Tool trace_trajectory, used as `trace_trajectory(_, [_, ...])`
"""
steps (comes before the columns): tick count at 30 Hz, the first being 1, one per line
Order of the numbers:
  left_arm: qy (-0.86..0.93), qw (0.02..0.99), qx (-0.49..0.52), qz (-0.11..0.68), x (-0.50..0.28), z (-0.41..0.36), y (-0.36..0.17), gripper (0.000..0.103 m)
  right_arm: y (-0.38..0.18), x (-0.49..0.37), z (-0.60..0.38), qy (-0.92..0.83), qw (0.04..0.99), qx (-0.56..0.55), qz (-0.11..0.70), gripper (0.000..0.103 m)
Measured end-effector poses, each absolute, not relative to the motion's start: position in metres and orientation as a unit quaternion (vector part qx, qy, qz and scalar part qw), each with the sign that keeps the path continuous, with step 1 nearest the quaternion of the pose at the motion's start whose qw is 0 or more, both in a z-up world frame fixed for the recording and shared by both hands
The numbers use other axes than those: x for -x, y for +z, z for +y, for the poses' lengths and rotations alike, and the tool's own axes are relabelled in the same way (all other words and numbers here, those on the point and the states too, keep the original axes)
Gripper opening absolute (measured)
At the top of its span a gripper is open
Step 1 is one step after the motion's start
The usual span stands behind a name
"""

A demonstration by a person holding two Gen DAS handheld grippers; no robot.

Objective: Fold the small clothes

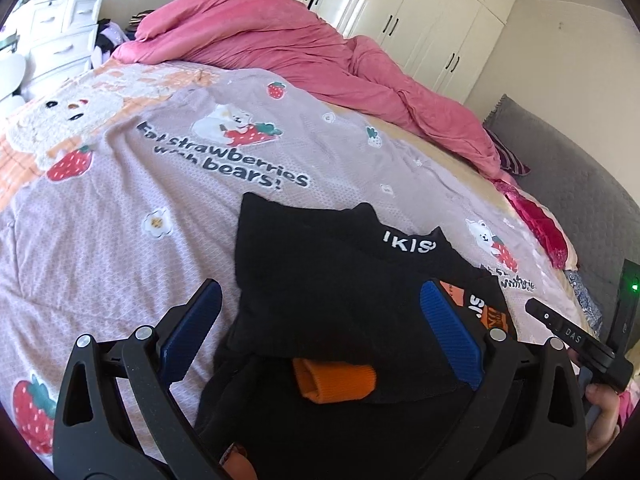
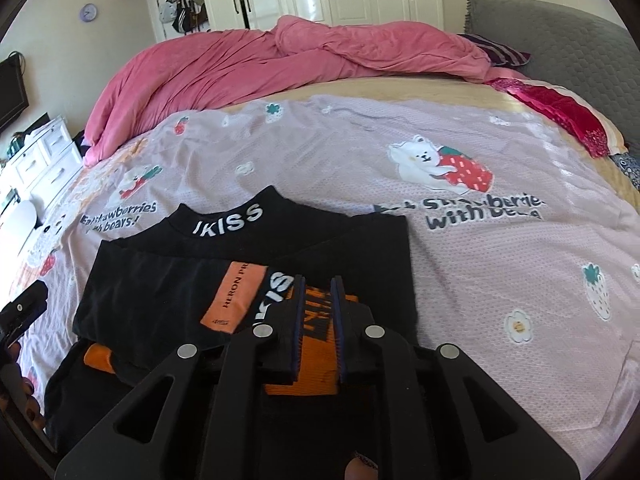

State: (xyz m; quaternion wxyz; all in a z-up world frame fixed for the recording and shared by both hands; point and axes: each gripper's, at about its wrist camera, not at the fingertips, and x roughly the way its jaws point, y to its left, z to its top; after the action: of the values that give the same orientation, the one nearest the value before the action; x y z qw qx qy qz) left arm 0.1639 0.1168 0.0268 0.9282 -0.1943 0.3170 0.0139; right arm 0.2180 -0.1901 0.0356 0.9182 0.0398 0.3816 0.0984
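Note:
A small black top [image 2: 248, 276] with white "IKISS" lettering on the collar and an orange patch lies partly folded on the bed. Its orange cuff [image 2: 320, 344] lies on top of it, right under my right gripper [image 2: 316, 292]. That gripper's fingers stand only a narrow gap apart, with the cuff showing flat through the gap and out past both sides. My left gripper [image 1: 324, 320] is wide open above the near part of the black top [image 1: 328, 280], nothing between its blue pads [image 1: 448, 332]. A second orange cuff [image 1: 334, 380] lies between its fingers.
The top rests on a lilac strawberry-and-bear bedspread [image 2: 480, 260]. A crumpled pink duvet [image 2: 240, 64] is heaped at the far side, and red fabric [image 2: 560, 116] lies far right by a grey headboard [image 2: 560, 40]. White drawers [image 1: 60, 40] stand left of the bed.

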Motion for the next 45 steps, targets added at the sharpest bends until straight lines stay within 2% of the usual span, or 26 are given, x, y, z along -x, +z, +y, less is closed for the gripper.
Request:
trace_trajectory(1, [0.014, 0.928, 0.192, 0.319, -0.167, 0.114, 0.028, 0.093, 0.037, -0.217, -0.193, 0.097, 0.919, -0.044, 0.381, 0.014])
trace_trajectory(2, [0.014, 0.927, 0.191, 0.321, -0.171, 0.112, 0.029, 0.093, 0.039, -0.217, -0.196, 0.097, 0.918, -0.049, 0.380, 0.021])
trace_trajectory(4, [0.012, 0.924, 0.195, 0.329, -0.179, 0.109, 0.028, 0.093, 0.042, -0.215, -0.199, 0.097, 0.919, -0.053, 0.378, 0.029])
trace_trajectory(14, [-0.012, 0.914, 0.165, 0.371, -0.207, 0.092, 0.014, 0.088, 0.045, -0.210, -0.192, 0.106, 0.921, -0.033, 0.374, 0.035])
trace_trajectory(17, [-0.021, 0.912, 0.143, 0.383, -0.212, 0.082, 0.006, 0.086, 0.041, -0.212, -0.181, 0.113, 0.918, -0.022, 0.379, 0.043])
trace_trajectory(22, [-0.028, 0.899, 0.086, 0.428, -0.218, 0.070, -0.021, 0.085, 0.032, -0.213, -0.155, 0.136, 0.911, 0.004, 0.390, 0.044])
trace_trajectory(24, [-0.030, 0.891, 0.079, 0.446, -0.218, 0.071, -0.031, 0.085, 0.029, -0.214, -0.146, 0.145, 0.907, 0.008, 0.395, 0.046])
trace_trajectory(25, [-0.030, 0.890, 0.077, 0.449, -0.218, 0.071, -0.034, 0.085, 0.027, -0.215, -0.141, 0.149, 0.905, 0.008, 0.397, 0.051])
trace_trajectory(26, [-0.030, 0.890, 0.074, 0.448, -0.216, 0.071, -0.035, 0.085, 0.025, -0.216, -0.135, 0.153, 0.903, 0.009, 0.401, 0.057])
trace_trajectory(34, [-0.029, 0.892, 0.071, 0.445, -0.213, 0.069, -0.036, 0.085, 0.011, -0.216, -0.109, 0.179, 0.891, 0.029, 0.417, 0.058])
trace_trajectory(36, [-0.031, 0.892, 0.074, 0.445, -0.212, 0.070, -0.036, 0.085, 0.005, -0.218, -0.107, 0.180, 0.887, 0.032, 0.425, 0.063])
trace_trajectory(40, [-0.035, 0.892, 0.077, 0.444, -0.210, 0.072, -0.034, 0.085, -0.013, -0.220, -0.108, 0.152, 0.879, 0.065, 0.447, 0.063])
trace_trajectory(43, [-0.037, 0.892, 0.080, 0.443, -0.210, 0.073, -0.034, 0.085, -0.029, -0.216, -0.118, 0.119, 0.882, 0.094, 0.445, 0.071])
trace_trajectory(45, [-0.036, 0.892, 0.078, 0.443, -0.210, 0.072, -0.034, 0.085, -0.033, -0.214, -0.129, 0.123, 0.883, 0.063, 0.449, 0.071])
